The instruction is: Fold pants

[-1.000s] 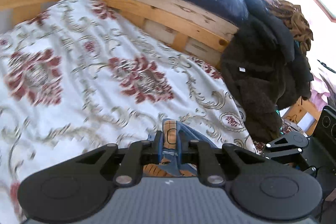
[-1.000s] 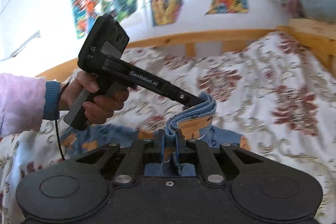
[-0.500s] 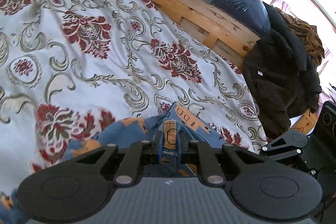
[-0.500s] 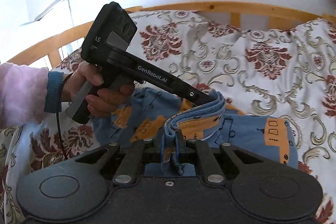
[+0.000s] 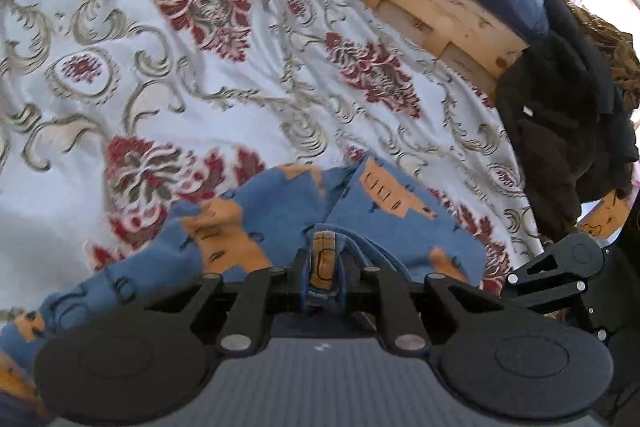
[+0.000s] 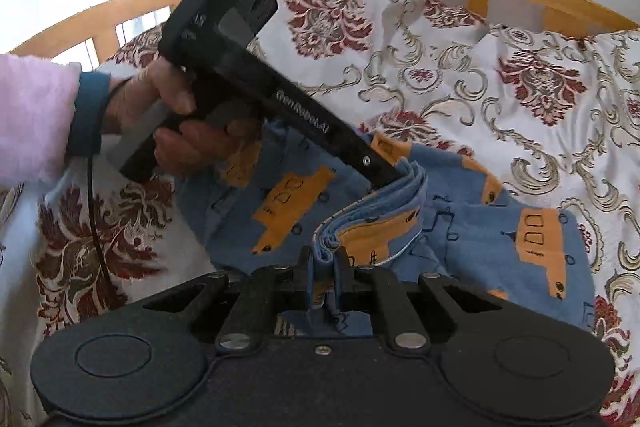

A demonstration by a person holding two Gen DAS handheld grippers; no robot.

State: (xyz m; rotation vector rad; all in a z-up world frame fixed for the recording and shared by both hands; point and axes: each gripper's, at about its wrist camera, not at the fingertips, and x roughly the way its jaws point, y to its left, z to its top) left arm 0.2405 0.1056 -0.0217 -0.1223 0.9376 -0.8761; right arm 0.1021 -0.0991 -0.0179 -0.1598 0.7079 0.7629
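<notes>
Risk: the pants (image 6: 472, 227), blue with orange bus prints, are carried by one bunched edge pinched at two points, and the layers in that edge are stacked unevenly. If either grip slackens while the edge is lowered, a layer could slide out and the fold would open. If the two hands set down out of line, the upper half would probably land skewed over the lower half. The soft, rumpled bedspread (image 5: 248, 75) may also drag the cloth into wrinkles.

Left tool (image 5: 324, 263): nearly closed, clenched on a thick roll of the edge that fills the gap between its fingers; seen in the right wrist view entering from 10 o'clock, gripped by the person's hand (image 6: 188, 131).

Right tool (image 6: 326, 267): likewise almost shut, grasping the same edge at its near end, where several layers fan out between the fingers.

Location: the pants lie on the bed, spreading from the centre toward 3 o'clock in the right wrist view; only the pinched edge is raised off the bedspread. A dark garment (image 5: 560, 131) hangs at 3 o'clock in the left wrist view, well apart.
</notes>
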